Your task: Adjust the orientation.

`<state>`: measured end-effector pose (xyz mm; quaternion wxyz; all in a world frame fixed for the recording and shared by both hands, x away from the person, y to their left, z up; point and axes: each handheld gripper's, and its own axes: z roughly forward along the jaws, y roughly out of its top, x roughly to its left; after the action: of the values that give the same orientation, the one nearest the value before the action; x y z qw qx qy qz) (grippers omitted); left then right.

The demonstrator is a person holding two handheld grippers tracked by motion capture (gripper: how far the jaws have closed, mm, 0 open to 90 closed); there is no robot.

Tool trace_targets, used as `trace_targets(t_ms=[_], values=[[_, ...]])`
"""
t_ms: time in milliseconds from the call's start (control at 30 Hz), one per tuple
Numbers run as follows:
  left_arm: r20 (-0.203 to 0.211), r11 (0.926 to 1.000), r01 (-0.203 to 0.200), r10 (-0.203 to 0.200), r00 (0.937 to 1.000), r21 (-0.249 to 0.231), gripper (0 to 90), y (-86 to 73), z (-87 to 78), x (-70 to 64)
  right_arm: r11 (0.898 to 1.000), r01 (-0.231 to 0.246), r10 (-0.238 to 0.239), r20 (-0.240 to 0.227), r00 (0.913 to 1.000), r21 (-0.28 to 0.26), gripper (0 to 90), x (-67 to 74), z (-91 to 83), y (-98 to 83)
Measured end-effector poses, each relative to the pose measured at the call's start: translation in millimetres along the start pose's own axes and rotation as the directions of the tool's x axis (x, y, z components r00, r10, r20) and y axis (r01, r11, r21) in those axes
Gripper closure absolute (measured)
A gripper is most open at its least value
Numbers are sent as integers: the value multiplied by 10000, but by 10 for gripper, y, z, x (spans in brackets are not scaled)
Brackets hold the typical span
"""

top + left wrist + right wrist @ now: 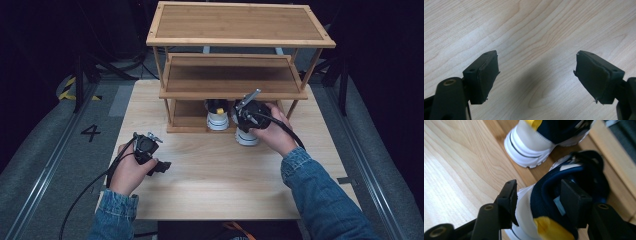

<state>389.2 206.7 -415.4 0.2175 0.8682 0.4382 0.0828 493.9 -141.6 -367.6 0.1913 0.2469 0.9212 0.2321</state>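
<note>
Two sneakers are in play, both white with navy uppers and a yellow heel tab. The first sneaker (218,118) sits on the bottom tier of the one bamboo shelf rack (235,37), heel toward the person. The second sneaker (554,202) stands just in front of that tier on the counter (210,170), close beside its mate. The right gripper (537,195) straddles this second sneaker's heel collar: one jaw lies outside the white heel, the other inside the opening, and they stand spread, with no firm pinch visible. The left gripper (536,75) hovers over bare counter well apart from the shoes, its jaws wide and empty. The rack has three tiers; its middle tier overhangs the bottom one, crowding the space above the sneakers.
</note>
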Motion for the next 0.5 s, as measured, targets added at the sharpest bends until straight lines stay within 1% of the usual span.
trace_targets(t_ms=[100, 133, 167, 267, 300, 333, 367, 400, 467, 500], values=[[33, 10000, -83, 83, 10000, 49, 194, 38, 28, -1, 9989, -86, 100, 288, 9995, -457, 480, 23, -171, -49], [52, 9999, -60, 60, 10000, 107, 194, 53, 37, -6, 9985, -142, 159, 326, 9993, -529, 481, 31, -209, -65], [89, 9999, -112, 111, 9999, 108, 194, 65, 47, -7, 9976, -230, 256, 388, 9989, -647, 485, 43, -276, -97], [104, 9996, -206, 204, 9997, 173, 193, 108, 64, -16, 9927, -719, 758, 375, 9964, -967, 497, 63, -398, -203], [110, 9996, -223, 222, 9997, 143, 193, 120, 71, -19, 9879, -1061, 1122, 493, 9925, -1135, 520, 75, -443, -258], [124, 9996, -223, 220, 9997, 195, 193, 131, 72, -23, 9827, -1304, 1382, 521, 9890, -1312, 522, 77, -475, -304], [136, 9994, -279, 277, 9995, 181, 192, 138, 76, -23, 9768, -1500, 1599, 551, 9856, -1526, 530, 73, -504, -349], [136, 9993, -302, 299, 9995, 213, 192, 150, 79, -28, 9721, -1686, 1793, 530, 9824, -1631, 542, 75, -525, -382], [161, 9992, -331, 327, 9993, 212, 191, 166, 88, -34, 9572, -2165, 2309, 555, 9714, -1918, 560, 80, -573, -489], [180, 9994, -281, 277, 9995, 212, 191, 171, 96, -41, 9513, -2351, 2503, 541, 9667, -1994, 565, 85, -580, -535]])
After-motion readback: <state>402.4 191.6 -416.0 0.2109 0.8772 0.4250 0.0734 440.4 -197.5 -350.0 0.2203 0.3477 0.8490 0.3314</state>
